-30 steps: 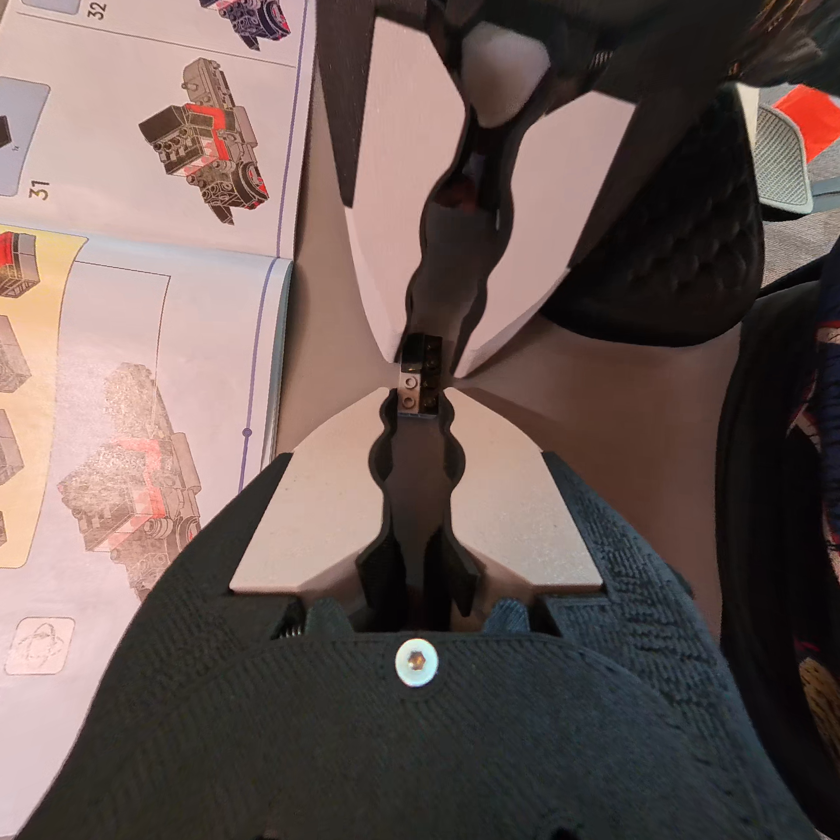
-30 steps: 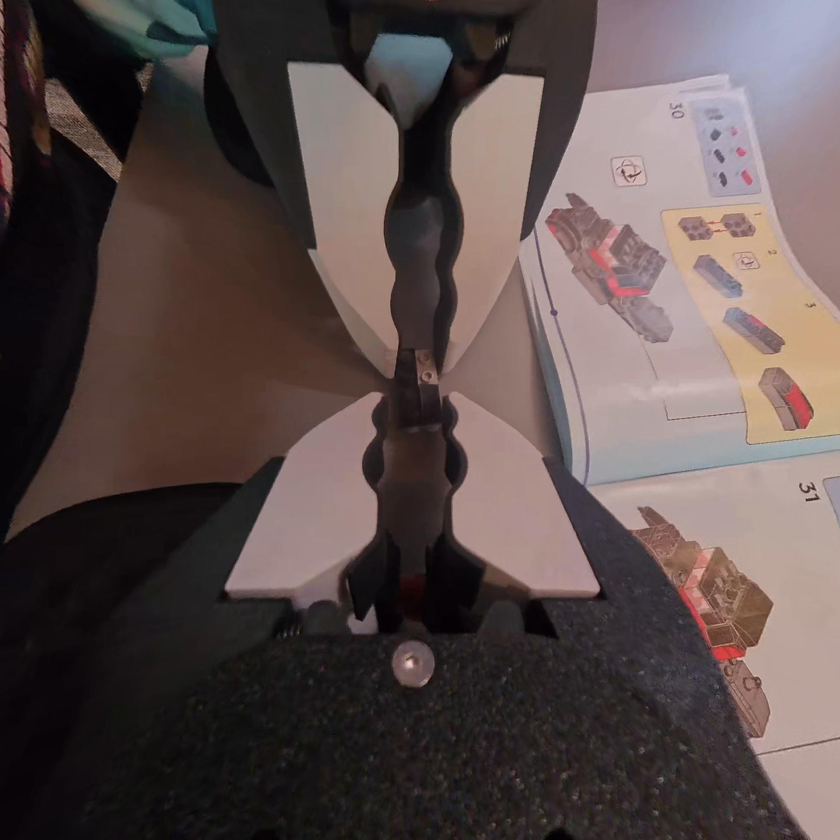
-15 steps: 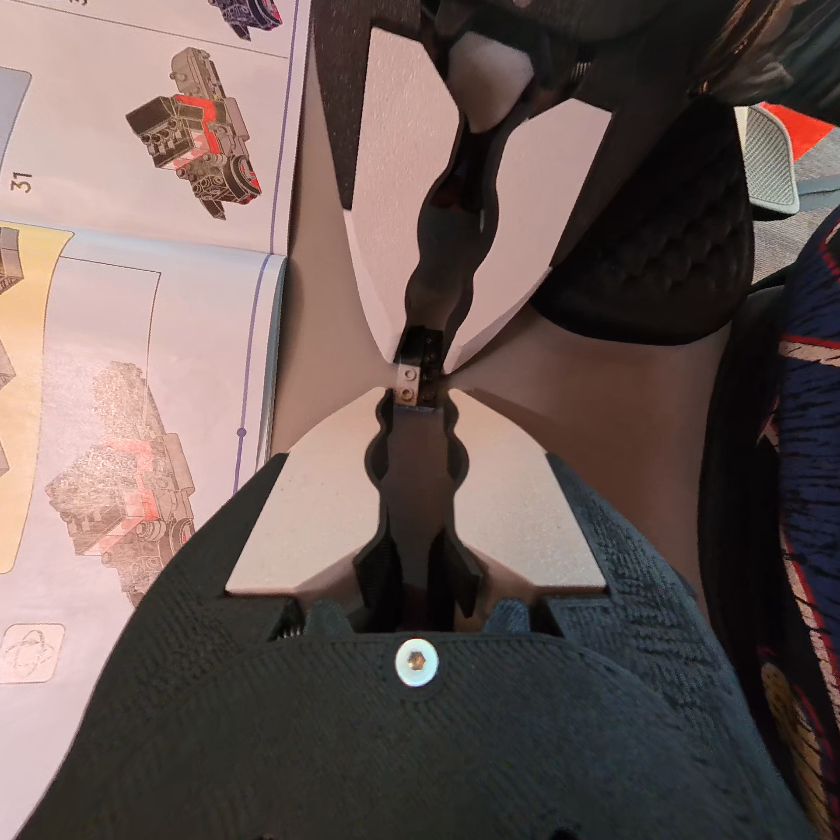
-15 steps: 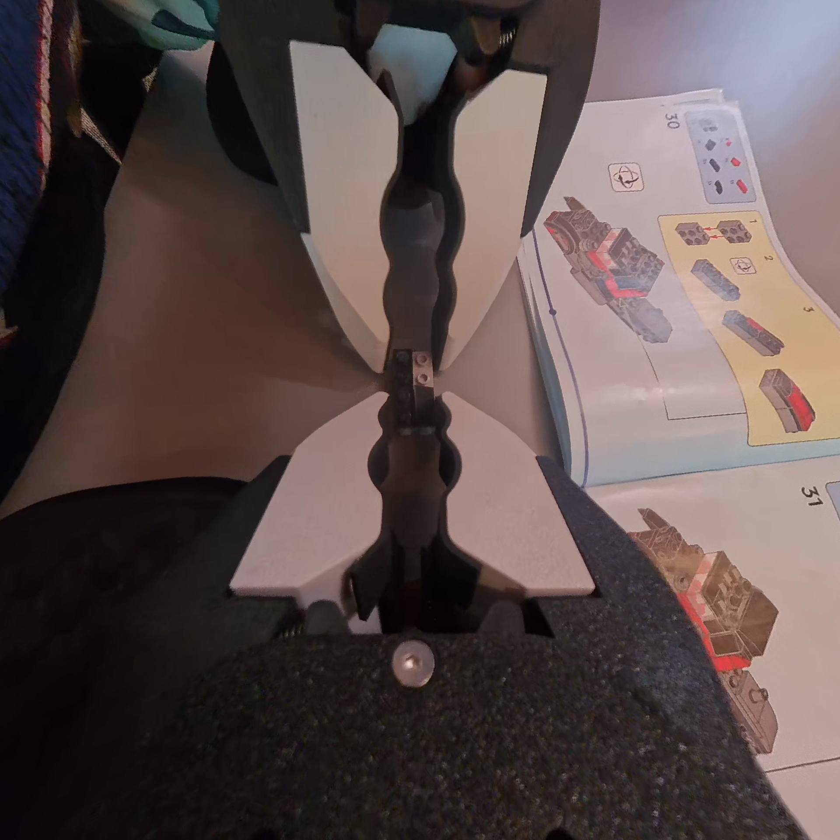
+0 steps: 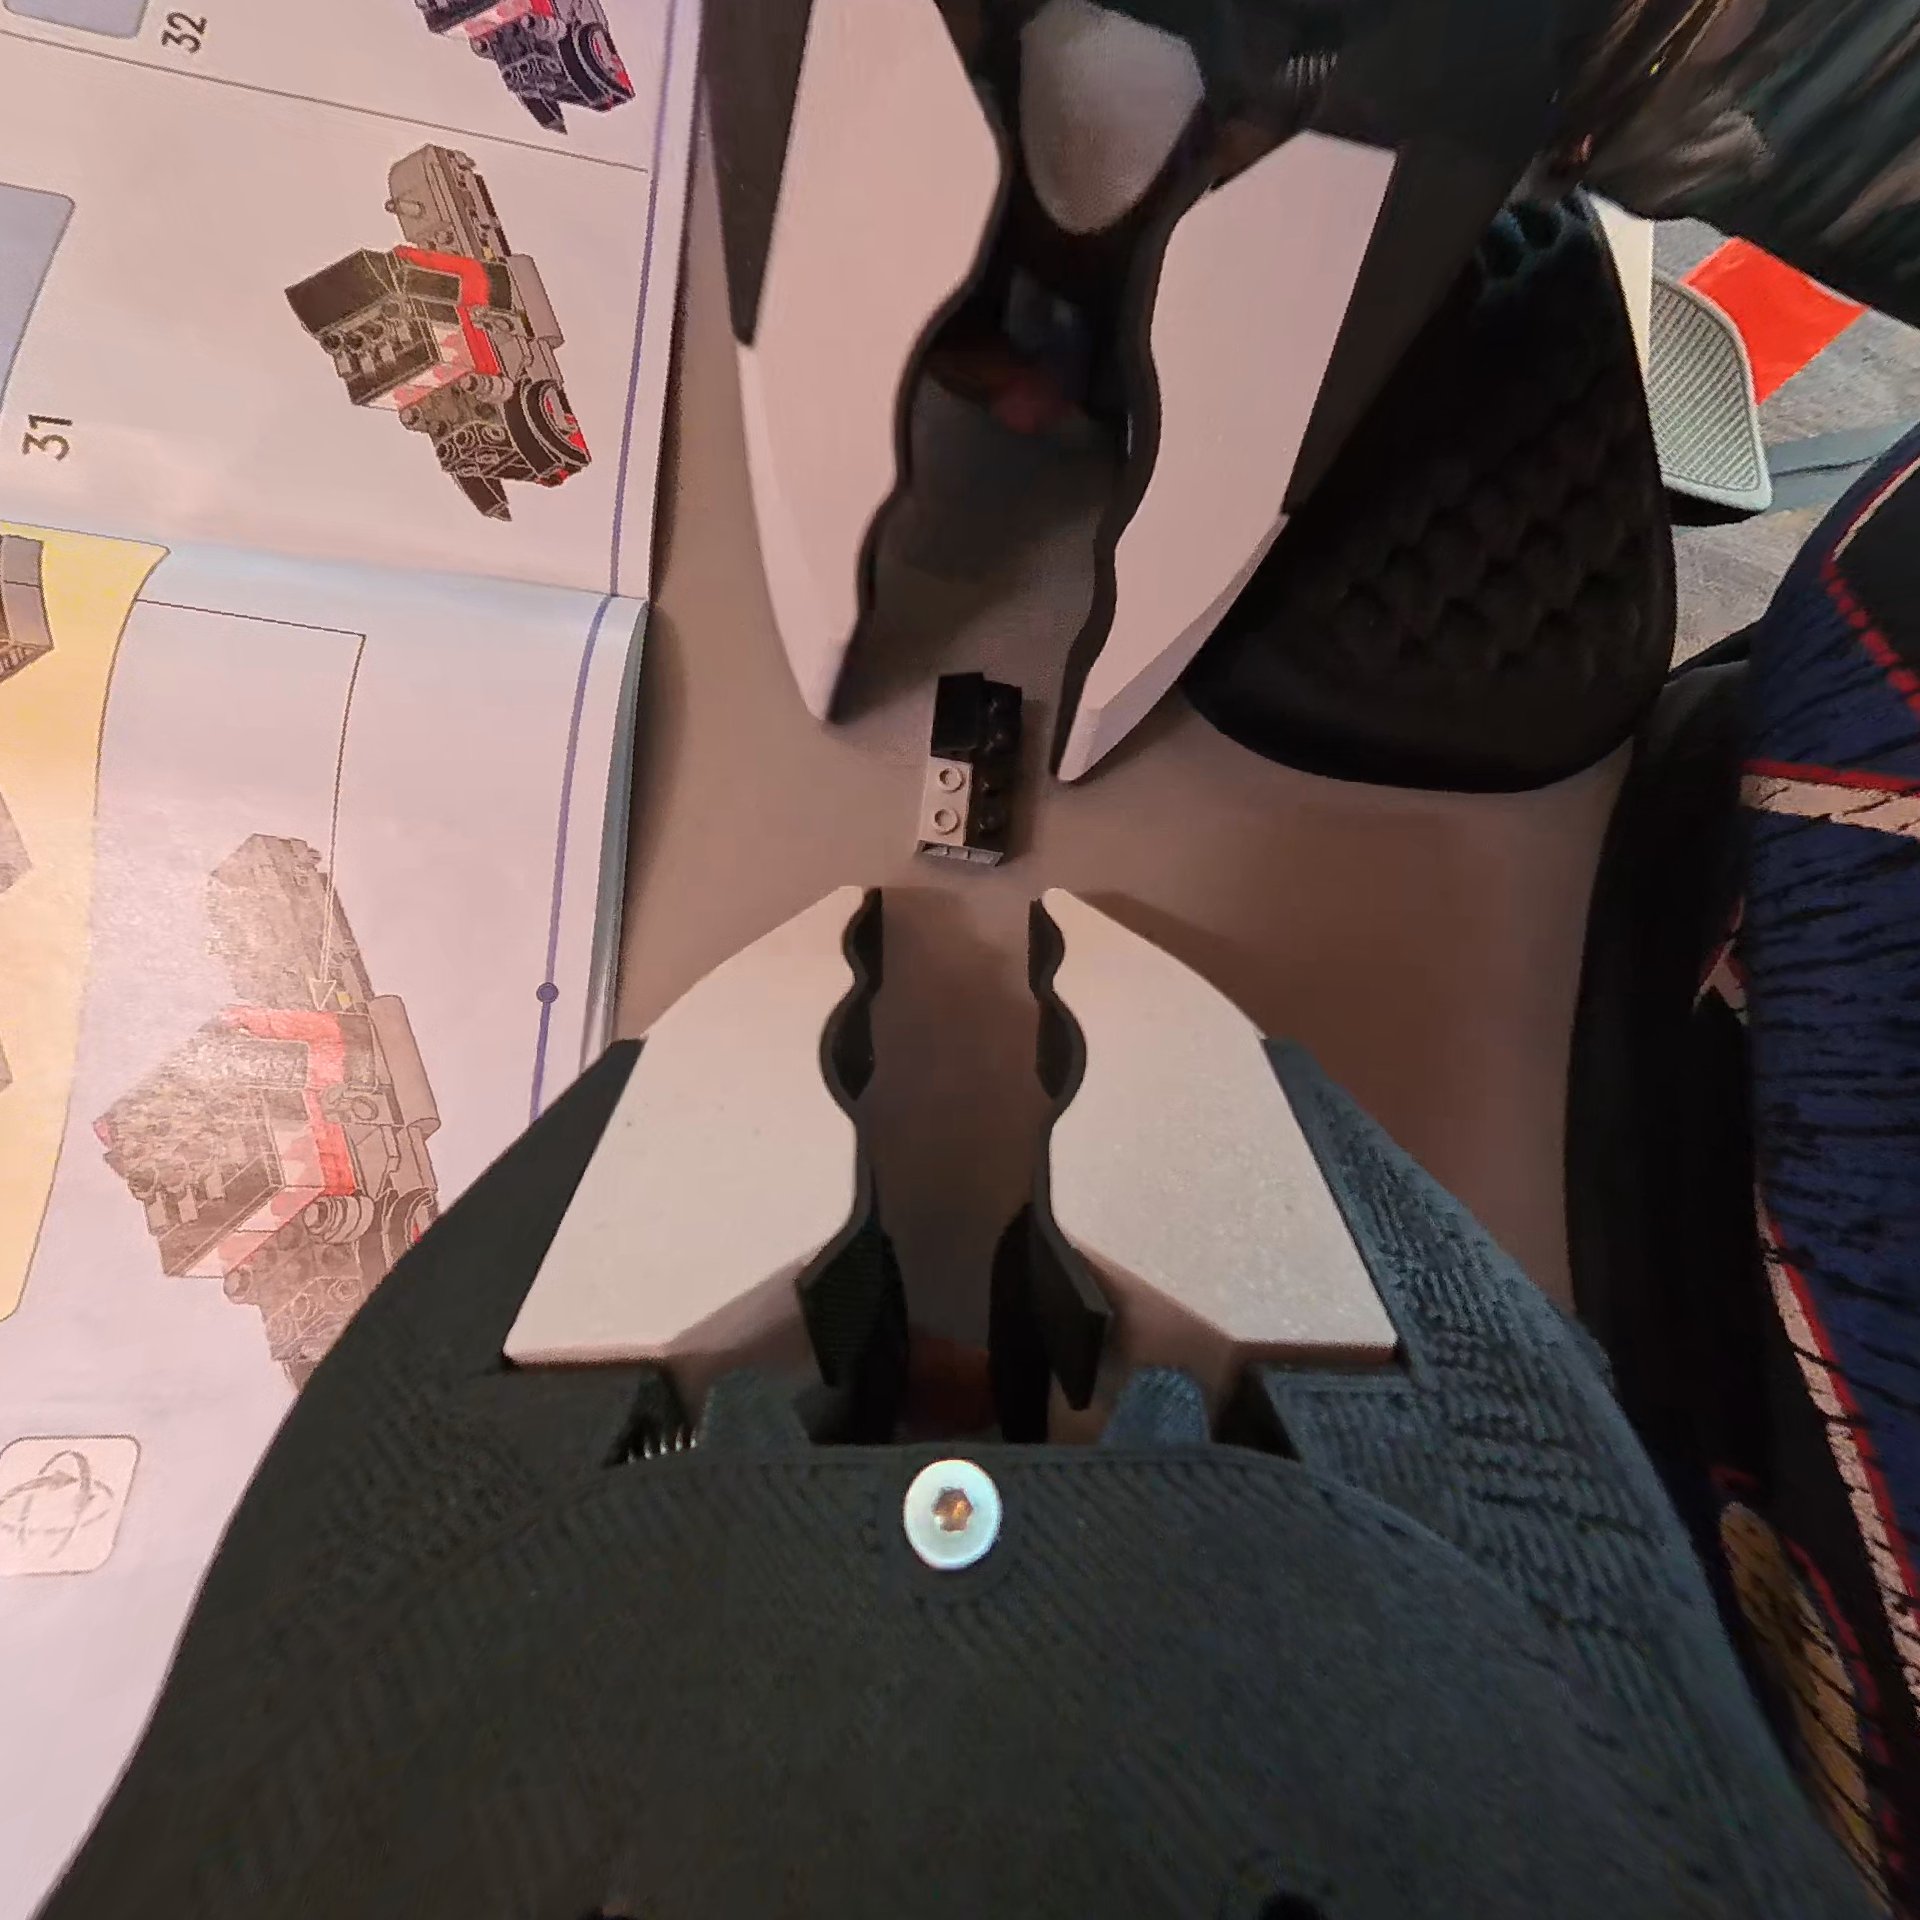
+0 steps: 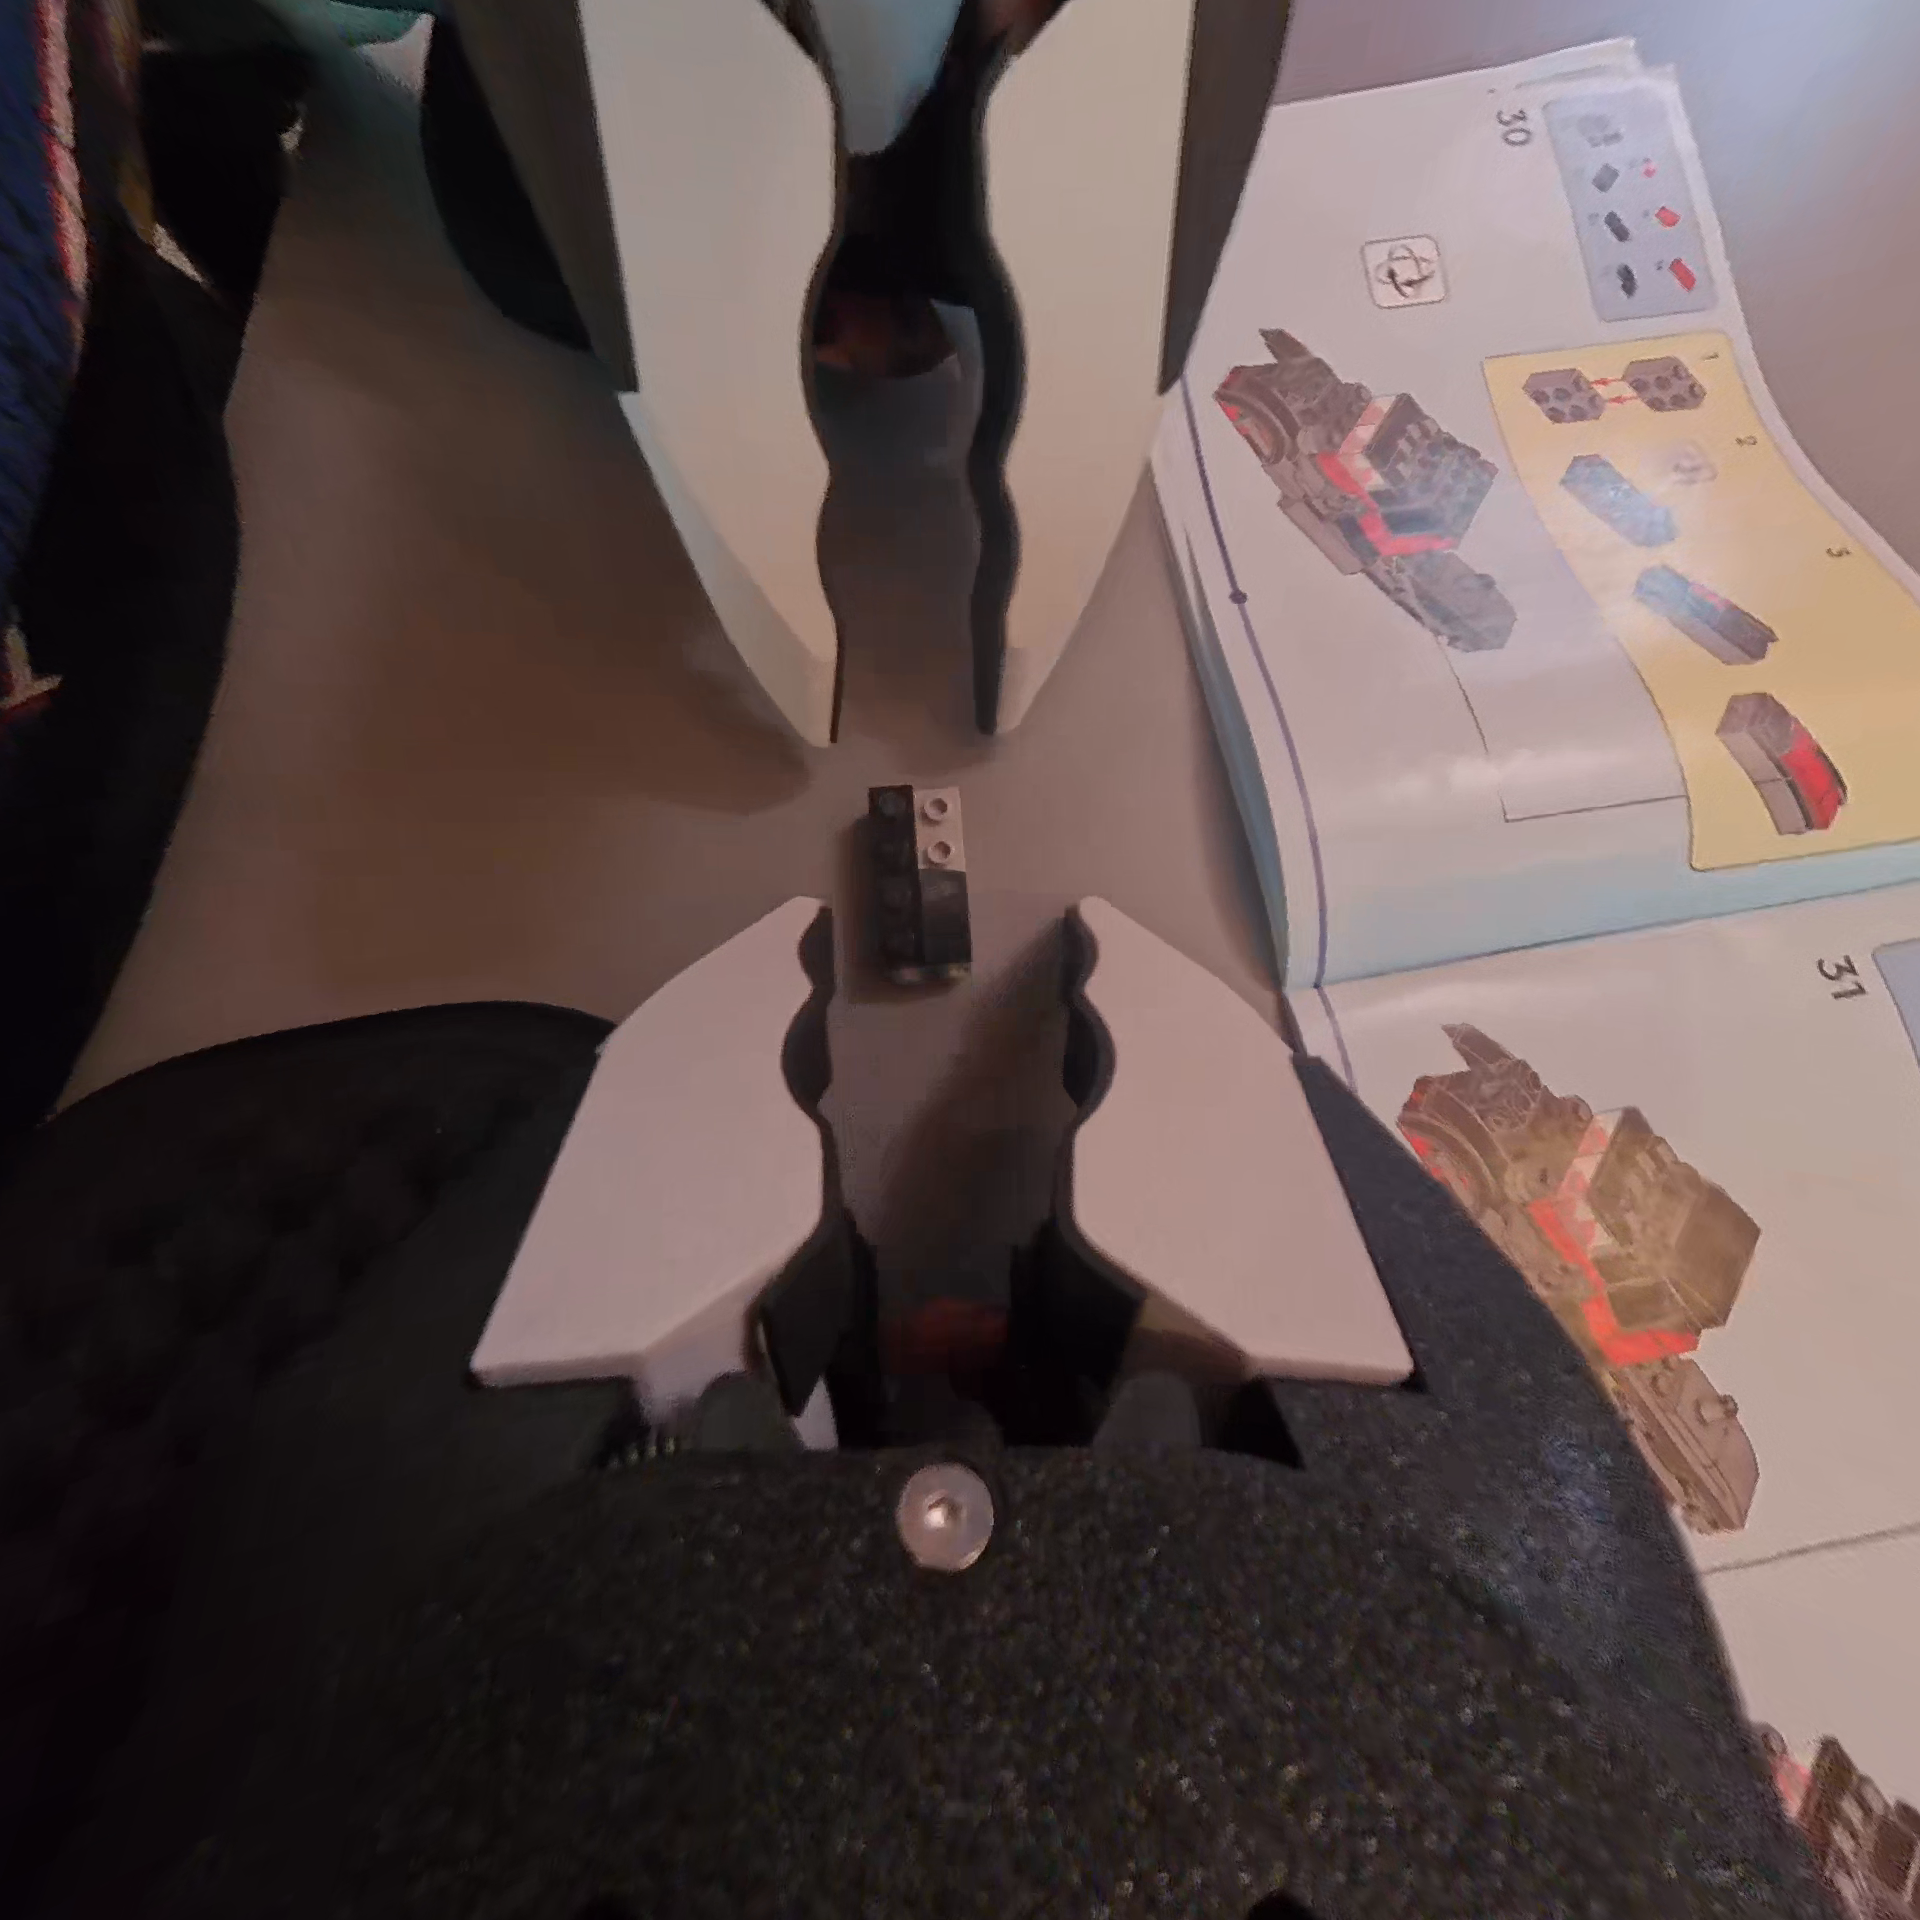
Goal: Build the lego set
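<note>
A small black and grey lego assembly (image 5: 971, 774) lies on the beige table (image 5: 1299, 935) between the two grippers, held by neither. My left gripper (image 5: 954, 899) is open, its tips just short of the assembly's near end. My right gripper (image 5: 951, 743) faces it from the far side, open, with the assembly's far end between its tips. In the right wrist view the assembly (image 6: 920, 883) lies with its near end between the open tips of my right gripper (image 6: 945, 906). The left gripper (image 6: 909, 732) stands open just beyond it.
An open instruction booklet (image 5: 312, 727) lies to the left of the grippers, and to the right in the right wrist view (image 6: 1558, 623). A black mesh object (image 5: 1455, 571) sits at the table's edge. A person's dark patterned clothing (image 5: 1849, 935) is at the right. Left and right tips are no more than a few centimetres apart.
Both grippers were shut on the assembly from opposite ends. Both have opened and drawn apart, and the assembly now lies on the table.
</note>
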A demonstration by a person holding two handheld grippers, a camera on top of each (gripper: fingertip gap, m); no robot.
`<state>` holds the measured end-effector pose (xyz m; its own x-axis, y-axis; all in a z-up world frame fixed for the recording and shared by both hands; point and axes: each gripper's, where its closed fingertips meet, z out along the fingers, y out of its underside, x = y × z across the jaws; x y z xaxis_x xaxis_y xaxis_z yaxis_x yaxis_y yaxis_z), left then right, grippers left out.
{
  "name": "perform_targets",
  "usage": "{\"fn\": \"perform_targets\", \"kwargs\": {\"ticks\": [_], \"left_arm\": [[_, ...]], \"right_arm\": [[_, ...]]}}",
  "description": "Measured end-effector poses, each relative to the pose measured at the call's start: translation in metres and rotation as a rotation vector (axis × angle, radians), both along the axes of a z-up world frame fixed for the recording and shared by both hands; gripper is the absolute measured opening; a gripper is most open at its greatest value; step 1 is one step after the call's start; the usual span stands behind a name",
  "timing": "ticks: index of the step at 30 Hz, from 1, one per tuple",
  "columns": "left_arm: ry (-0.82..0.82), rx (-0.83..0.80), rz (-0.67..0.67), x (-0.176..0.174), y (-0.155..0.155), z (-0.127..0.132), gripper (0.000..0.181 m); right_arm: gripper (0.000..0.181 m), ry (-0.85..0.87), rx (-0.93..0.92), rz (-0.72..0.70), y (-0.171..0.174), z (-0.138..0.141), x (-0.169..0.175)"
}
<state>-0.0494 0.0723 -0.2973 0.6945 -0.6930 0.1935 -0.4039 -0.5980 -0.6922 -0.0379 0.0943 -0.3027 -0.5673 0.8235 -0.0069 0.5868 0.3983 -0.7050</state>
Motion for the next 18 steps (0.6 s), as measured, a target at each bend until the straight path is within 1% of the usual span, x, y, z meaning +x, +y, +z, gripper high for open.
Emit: {"fn": "perform_targets", "kwargs": {"ticks": [3,6,9,10,11,12,13,15,16,18], "left_arm": [[0.011,-0.004,-0.009,0.001,-0.001,-0.002,0.025],[0.011,-0.009,-0.004,0.0,-0.001,-0.002,0.025],[0.014,-0.016,-0.002,0.0,0.0,-0.003,0.023],[0.017,-0.015,-0.001,0.0,0.0,-0.003,0.022],[0.02,-0.012,0.0,0.0,0.0,-0.003,0.021],[0.025,-0.008,0.0,0.0,0.0,-0.003,0.021],[0.03,-0.003,0.001,0.0,0.0,-0.004,0.02],[0.042,0.006,0.002,-0.001,0.0,-0.004,0.02],[0.046,0.009,0.002,-0.001,0.0,-0.004,0.02],[0.051,0.014,0.0,-0.001,0.0,-0.004,0.02]], "right_arm": [[0.047,0.021,-0.014,-0.026,0.002,0.008,0.001],[0.049,0.099,-0.042,-0.067,0.003,0.029,0.0],[0.048,0.147,-0.06,-0.141,0.008,0.056,0.005],[0.042,0.166,-0.058,-0.16,0.009,0.068,0.009],[0.028,0.215,-0.052,-0.162,0.008,0.085,0.012],[0.01,0.295,-0.044,-0.148,0.005,0.108,0.017],[0.001,0.386,-0.032,-0.127,0.002,0.132,0.024],[0.0,0.523,-0.006,-0.142,0.004,0.173,0.039],[0.0,0.552,0.007,-0.166,0.008,0.186,0.047],[0.002,0.568,0.046,-0.232,0.021,0.196,0.062]]}}
